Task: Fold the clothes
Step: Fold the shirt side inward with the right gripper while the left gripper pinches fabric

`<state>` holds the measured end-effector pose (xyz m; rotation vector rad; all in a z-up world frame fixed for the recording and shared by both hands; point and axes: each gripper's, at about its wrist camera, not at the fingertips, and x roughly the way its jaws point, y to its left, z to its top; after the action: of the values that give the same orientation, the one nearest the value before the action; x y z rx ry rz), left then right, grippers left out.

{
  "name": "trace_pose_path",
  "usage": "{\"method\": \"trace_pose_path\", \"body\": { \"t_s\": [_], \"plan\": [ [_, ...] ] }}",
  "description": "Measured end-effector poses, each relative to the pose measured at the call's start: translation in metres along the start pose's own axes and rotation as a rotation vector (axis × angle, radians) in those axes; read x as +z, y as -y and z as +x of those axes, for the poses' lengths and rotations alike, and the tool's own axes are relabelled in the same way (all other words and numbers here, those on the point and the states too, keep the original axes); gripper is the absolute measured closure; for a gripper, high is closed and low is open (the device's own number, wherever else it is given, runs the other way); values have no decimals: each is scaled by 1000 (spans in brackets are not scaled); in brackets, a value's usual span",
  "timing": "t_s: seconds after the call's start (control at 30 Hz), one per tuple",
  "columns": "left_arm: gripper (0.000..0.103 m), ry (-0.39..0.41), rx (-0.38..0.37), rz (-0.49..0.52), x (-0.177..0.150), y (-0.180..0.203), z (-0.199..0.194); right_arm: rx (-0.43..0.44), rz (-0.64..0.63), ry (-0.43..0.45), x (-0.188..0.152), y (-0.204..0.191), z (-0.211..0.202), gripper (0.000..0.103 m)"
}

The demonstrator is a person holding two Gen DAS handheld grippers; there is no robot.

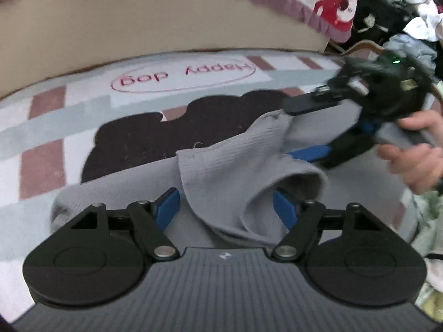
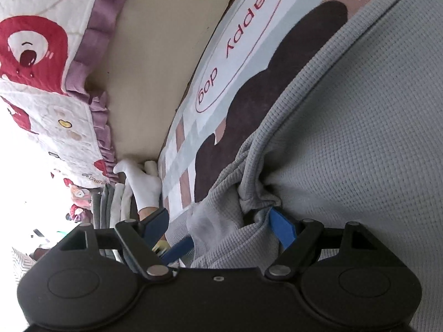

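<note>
A grey waffle-knit garment (image 1: 229, 171) lies spread on a patterned rug (image 1: 47, 163). One raised fold of it stands between the blue pads of my left gripper (image 1: 227, 209), whose jaws are wide and do not press on it. My right gripper (image 1: 307, 128), held by a bare hand (image 1: 415, 163), reaches in from the right with the garment's far edge between its fingers. In the right wrist view the right gripper (image 2: 218, 224) is open: bunched grey cloth (image 2: 249, 182) rests against the right pad (image 2: 282, 228), and the left pad stands apart from it.
The rug (image 2: 241, 47) reads "Happy dog" and has a dark brown shape. A beige furniture base (image 1: 166, 22) borders it, under a quilt with a purple ruffle (image 1: 337, 2). Loose clothes (image 1: 401, 13) are heaped at the far right. Folded items (image 2: 110, 202) and a white glove (image 2: 144, 182) lie by the base.
</note>
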<state>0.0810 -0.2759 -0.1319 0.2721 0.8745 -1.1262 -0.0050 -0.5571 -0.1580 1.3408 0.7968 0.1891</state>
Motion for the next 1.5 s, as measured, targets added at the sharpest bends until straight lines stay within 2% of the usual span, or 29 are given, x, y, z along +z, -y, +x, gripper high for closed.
{"method": "trace_pose_path", "body": {
  "t_s": [0.07,0.1,0.13,0.2,0.3,0.4,0.5,0.6,0.67,0.77,0.87,0.93,0.97,1.0,1.03,1.1,1.13,1.23,1.3,1.37,1.5],
  "plan": [
    [48,43,-82,26,-1,1,2,9,10,8,-1,2,0,19],
    [71,65,-121,34,-2,3,1,11,10,10,-1,3,0,19],
    [86,61,-152,26,-2,4,3,12,9,10,-1,3,0,19],
    [93,44,-184,7,-3,4,8,14,5,9,0,2,1,19],
    [96,64,-236,-40,-5,4,10,23,5,13,0,2,2,19],
    [96,92,-295,-68,-6,8,8,38,4,13,2,3,3,19],
    [96,115,-360,-42,-6,17,1,60,6,13,6,5,3,19],
    [96,103,-387,-7,-9,31,-2,86,38,37,12,7,2,19],
    [96,90,-354,25,-11,42,-2,85,26,37,12,5,2,19],
    [87,67,-396,39,-13,54,2,62,-25,19,12,-3,8,18],
    [79,-19,-415,2,-14,60,9,68,-55,27,13,-8,12,19],
    [75,-84,-395,-40,-17,54,5,74,-86,35,16,-12,11,25],
    [74,-97,-358,-55,-19,47,-4,62,-99,49,17,-14,7,29],
    [69,-108,-315,-69,-22,39,-14,46,-111,66,18,-16,4,29],
    [57,-104,-263,-86,-23,27,-29,33,-127,75,20,-19,0,29],
    [49,-66,-183,-147,-25,3,-55,6,-161,88,21,-24,-9,29],
    [45,-54,-160,-211,-28,-12,-62,19,-160,84,22,-26,-12,29],
    [43,-26,-92,-415,-37,-57,-78,14,-189,60,22,-32,-14,28],
    [43,-26,-103,-574,-42,-83,-72,-32,-222,36,19,-36,-8,28],
    [43,1,-152,-664,-45,-97,-63,-84,-250,15,15,-38,-1,28],
    [43,42,-135,-693,-37,-99,-44,-127,-245,-29,10,-29,5,28]
  ]
}}
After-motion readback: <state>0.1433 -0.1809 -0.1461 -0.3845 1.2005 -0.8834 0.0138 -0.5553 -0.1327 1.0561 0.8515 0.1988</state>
